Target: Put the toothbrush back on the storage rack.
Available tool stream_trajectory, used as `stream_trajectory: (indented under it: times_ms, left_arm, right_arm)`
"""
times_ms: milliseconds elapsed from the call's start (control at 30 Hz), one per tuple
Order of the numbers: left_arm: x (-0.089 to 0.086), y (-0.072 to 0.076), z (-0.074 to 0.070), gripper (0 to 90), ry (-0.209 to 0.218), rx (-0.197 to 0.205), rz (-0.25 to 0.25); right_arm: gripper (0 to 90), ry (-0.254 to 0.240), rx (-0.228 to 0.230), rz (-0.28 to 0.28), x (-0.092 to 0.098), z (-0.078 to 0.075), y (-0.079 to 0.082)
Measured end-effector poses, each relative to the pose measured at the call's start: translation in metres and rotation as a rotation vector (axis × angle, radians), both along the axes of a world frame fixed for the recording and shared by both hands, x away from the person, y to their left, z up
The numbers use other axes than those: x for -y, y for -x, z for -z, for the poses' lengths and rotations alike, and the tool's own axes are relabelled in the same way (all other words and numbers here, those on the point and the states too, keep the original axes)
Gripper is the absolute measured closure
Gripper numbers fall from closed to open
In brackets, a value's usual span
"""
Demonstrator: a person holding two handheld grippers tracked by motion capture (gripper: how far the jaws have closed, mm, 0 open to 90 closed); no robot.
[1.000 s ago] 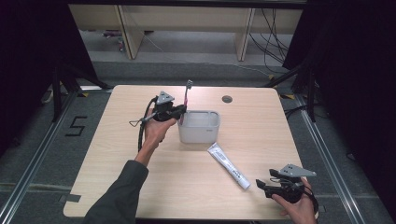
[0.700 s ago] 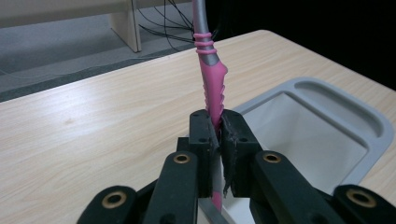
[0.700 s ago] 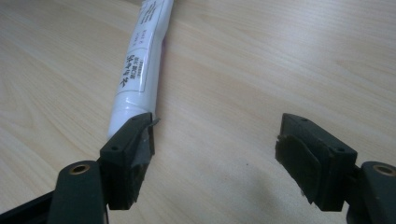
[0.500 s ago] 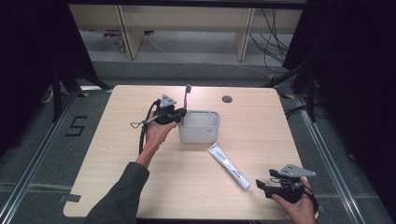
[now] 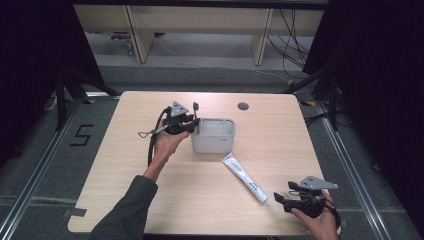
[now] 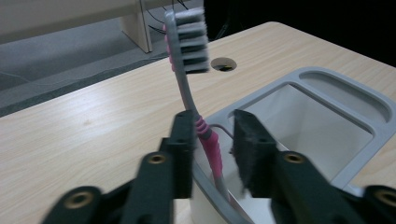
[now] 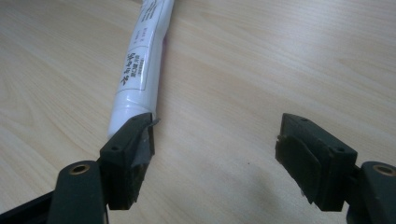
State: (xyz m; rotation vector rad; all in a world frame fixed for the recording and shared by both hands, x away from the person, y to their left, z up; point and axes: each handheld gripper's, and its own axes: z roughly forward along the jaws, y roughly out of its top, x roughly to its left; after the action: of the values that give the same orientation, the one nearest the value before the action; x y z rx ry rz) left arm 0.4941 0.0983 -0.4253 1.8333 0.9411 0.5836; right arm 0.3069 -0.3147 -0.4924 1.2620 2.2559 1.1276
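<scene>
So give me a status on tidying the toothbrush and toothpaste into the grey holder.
Done: the toothbrush stands in the grey holder, handle inside, bristles up. In hand: the left claw has just been opening; its jaws stand apart around the pink handle. Left: the toothpaste tube lies on the table, with the right claw open beside its end.

A round grommet hole (image 5: 243, 106) sits near the table's (image 5: 280, 140) far edge.
</scene>
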Motion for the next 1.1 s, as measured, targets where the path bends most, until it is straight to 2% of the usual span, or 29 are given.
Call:
stream_trajectory:
  times_ms: [167,300,333,433,600,733,867,1000,1033,1100]
  left_arm:
    - [-0.007,0.008,-0.007,51.1,0.011,0.011,-0.014]
    - [-0.009,0.013,-0.013,49.9,0.013,0.006,-0.003]
    - [-0.009,0.014,-0.014,49.6,0.018,0.002,-0.003]
    - [-0.008,0.016,-0.017,49.3,0.011,-0.001,0.007]
    - [-0.009,0.019,-0.018,49.5,-0.008,-0.011,0.018]
    - [-0.010,0.022,-0.020,49.0,0.011,-0.014,0.024]
    - [-0.013,0.027,-0.021,47.9,0.007,-0.014,0.036]
    - [-0.016,0.030,-0.021,42.8,0.011,-0.037,0.035]
    - [-0.018,0.030,-0.021,41.4,-0.001,-0.039,0.038]
    - [-0.019,0.032,-0.021,39.6,0.018,-0.038,0.029]
  right_arm:
    - [28.3,0.002,-0.002,0.003,0.000,0.000,0.000]
    - [28.3,0.004,-0.003,-0.002,0.000,0.000,0.000]
    - [28.3,-0.001,-0.015,0.000,0.000,0.000,0.000]
    - [28.3,0.008,0.002,-0.003,0.000,0.000,0.000]
    - [28.3,0.009,0.001,-0.002,0.000,0.000,0.000]
    - [28.3,0.005,-0.004,0.001,0.000,0.000,0.000]
    - [28.3,0.008,0.000,-0.001,0.000,0.000,0.000]
    - [28.3,0.010,0.008,-0.009,0.001,0.000,-0.001]
    - [28.3,0.007,-0.001,-0.009,0.001,0.000,-0.001]
    - [28.3,0.007,-0.006,-0.003,0.000,0.000,0.000]
